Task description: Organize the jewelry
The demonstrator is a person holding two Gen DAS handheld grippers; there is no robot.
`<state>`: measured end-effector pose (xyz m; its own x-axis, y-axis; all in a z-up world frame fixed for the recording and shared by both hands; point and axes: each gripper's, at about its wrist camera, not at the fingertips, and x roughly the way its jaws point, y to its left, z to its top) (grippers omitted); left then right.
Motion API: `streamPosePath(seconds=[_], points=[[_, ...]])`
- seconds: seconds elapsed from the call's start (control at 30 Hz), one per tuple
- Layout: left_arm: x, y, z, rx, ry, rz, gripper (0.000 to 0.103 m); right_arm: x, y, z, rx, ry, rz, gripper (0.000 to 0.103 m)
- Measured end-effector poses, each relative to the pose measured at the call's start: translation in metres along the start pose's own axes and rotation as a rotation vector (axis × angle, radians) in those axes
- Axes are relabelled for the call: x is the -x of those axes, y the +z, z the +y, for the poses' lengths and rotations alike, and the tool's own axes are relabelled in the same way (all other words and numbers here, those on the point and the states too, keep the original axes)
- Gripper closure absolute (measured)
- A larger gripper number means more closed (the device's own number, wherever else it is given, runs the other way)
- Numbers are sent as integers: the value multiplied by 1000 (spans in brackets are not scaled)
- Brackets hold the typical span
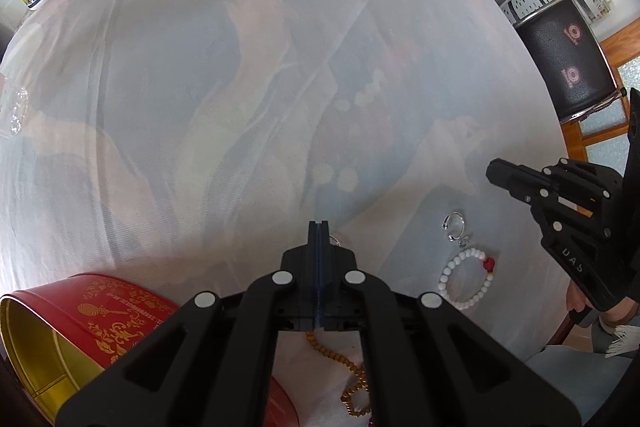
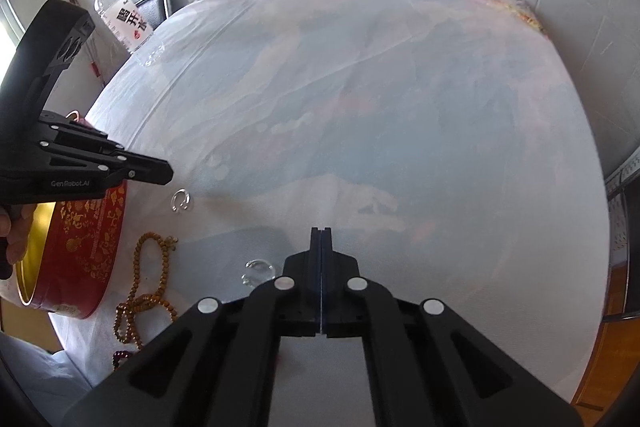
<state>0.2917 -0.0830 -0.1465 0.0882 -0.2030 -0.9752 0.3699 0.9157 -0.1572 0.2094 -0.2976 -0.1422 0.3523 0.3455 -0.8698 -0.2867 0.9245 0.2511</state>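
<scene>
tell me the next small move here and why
Probably open the left gripper and lower it onto the brown bead string: both grippers are shut and empty, and the string lies right beside the open red tin.

Black left gripper (image 1: 319, 227) with white round studs, blue-lined jaws.

- The tablecloth (image 2: 400, 99) was a thin, matt woven cloth, creased in long folds.
- The round tin (image 1: 116, 315) was glossy red metal printed in gold, its inside a shiny brassy yellow.
- The brown bead necklace (image 2: 154, 279) looked like small wooden beads, dull in finish.
- The white bead bracelet (image 1: 466, 281) was smooth and slightly glossy.
- The ring (image 1: 454, 225) was bright polished metal.
- The left gripper (image 1: 319, 235) and right gripper (image 2: 321, 243) were matt black plastic.
- The water bottle (image 2: 120, 15) was clear plastic with a paper-like label.
</scene>
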Motion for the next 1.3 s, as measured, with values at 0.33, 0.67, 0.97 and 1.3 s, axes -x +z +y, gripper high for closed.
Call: streamPosePath(seconds=[0.33,0.67,0.97,1.3], points=[[-8,-7,-51,-162,196,29,28,-5,-3,19,116,-79,6,23],[-31,-2,-76,-262,216,51,28,-26,-21,45,310,-77,37,28],[-27,-6,-76,-261,60,56,82,-19,-22,40,290,12,9,80],[-10,-6,-76,-185,34,1,82,-4,-21,40,260,21,-30,81]])
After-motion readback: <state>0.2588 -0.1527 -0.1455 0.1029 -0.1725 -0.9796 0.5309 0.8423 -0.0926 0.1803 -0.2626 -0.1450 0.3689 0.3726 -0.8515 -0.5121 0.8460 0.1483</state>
